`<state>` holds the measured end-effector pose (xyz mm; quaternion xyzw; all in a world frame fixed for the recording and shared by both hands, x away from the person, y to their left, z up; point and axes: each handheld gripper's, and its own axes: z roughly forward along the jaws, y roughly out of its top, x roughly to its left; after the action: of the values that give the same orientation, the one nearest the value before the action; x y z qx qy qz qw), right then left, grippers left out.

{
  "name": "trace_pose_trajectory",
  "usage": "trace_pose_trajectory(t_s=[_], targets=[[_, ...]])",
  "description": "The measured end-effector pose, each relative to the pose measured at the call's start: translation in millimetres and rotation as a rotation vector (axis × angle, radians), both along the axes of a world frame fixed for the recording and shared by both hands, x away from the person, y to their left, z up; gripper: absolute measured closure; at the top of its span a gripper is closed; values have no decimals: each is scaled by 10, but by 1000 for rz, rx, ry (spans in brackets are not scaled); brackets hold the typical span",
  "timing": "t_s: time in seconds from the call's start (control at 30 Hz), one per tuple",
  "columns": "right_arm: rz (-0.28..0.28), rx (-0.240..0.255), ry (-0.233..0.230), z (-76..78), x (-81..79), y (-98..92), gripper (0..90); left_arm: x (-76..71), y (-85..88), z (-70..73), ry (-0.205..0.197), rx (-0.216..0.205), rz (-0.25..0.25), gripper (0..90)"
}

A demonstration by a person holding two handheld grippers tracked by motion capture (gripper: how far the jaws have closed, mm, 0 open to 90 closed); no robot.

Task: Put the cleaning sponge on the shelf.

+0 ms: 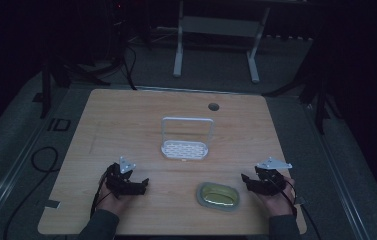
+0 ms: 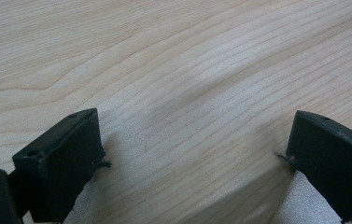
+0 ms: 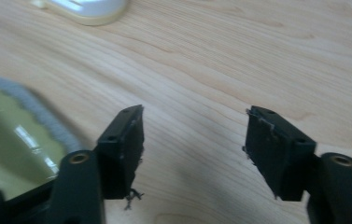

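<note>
Wooden table | white rack mid-table | oval dish beside right gripper | left gripper | both fingers apart, empty

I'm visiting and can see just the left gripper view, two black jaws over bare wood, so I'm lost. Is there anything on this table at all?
Observer: Yes. In the high view a white rack with a tall handle stands near the middle of the table.
Operator: Anything nearer the person?
Observer: An oval yellow-green dish with a grey rim lies near the front edge, between the two hands, closer to the right gripper.
Operator: Is that right gripper holding the dish?
Observer: No. In the right gripper view its jaws stand open over bare wood, with the dish beside the left jaw.
</note>
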<state>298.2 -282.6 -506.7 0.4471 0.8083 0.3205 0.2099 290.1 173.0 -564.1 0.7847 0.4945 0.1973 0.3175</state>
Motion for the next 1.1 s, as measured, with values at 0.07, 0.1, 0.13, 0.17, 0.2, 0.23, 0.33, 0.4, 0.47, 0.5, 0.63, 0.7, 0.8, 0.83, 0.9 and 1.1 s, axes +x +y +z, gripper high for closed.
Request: trace_pose_trajectory(t_s=[0.07, 0.1, 0.13, 0.17, 0.2, 0.23, 0.33, 0.4, 0.47, 0.5, 0.63, 0.7, 0.8, 0.83, 0.9, 1.1], targets=[[24, -13, -2, 43, -7, 14, 408, 0, 0, 0, 0, 0, 0, 35], [31, -11, -4, 58, -8, 15, 418, 0, 0, 0, 0, 0, 0, 36], [37, -5, -2, 74, -8, 15, 425, 0, 0, 0, 0, 0, 0, 36], [42, -2, 0, 89, -10, 15, 434, 0, 0, 0, 0, 0, 0, 36], [51, -1, 1, 103, -10, 17, 441, 0, 0, 0, 0, 0, 0, 36], [51, -1, 1, 103, -10, 17, 441, 0, 0, 0, 0, 0, 0, 36], [82, -6, 4, 154, -17, 33, 466, 0, 0, 0, 0, 0, 0, 36], [110, -19, 4, 186, -23, 52, 479, 0, 0, 0, 0, 0, 0, 36], [136, -34, 4, 218, -27, 73, 491, 0, 0, 0, 0, 0, 0, 36], [145, -41, 8, 235, -28, 82, 493, 0, 0, 0, 0, 0, 0, 36], [190, -63, 14, 297, -27, 123, 507, 0, 0, 0, 0, 0, 0, 36], [213, -71, 18, 323, -23, 143, 512, 0, 0, 0, 0, 0, 0, 35], [242, -81, 31, 344, -6, 167, 520, 0, 0, 0, 0, 0, 0, 35], [255, -79, 38, 348, 0, 174, 523, 0, 0, -1, 0, 0, 0, 36], [273, -81, 51, 359, 4, 195, 531, 0, 0, 0, 0, 0, 0, 35], [338, -100, 75, 399, 11, 267, 560, 0, 0, 0, 0, 0, 0, 36]])
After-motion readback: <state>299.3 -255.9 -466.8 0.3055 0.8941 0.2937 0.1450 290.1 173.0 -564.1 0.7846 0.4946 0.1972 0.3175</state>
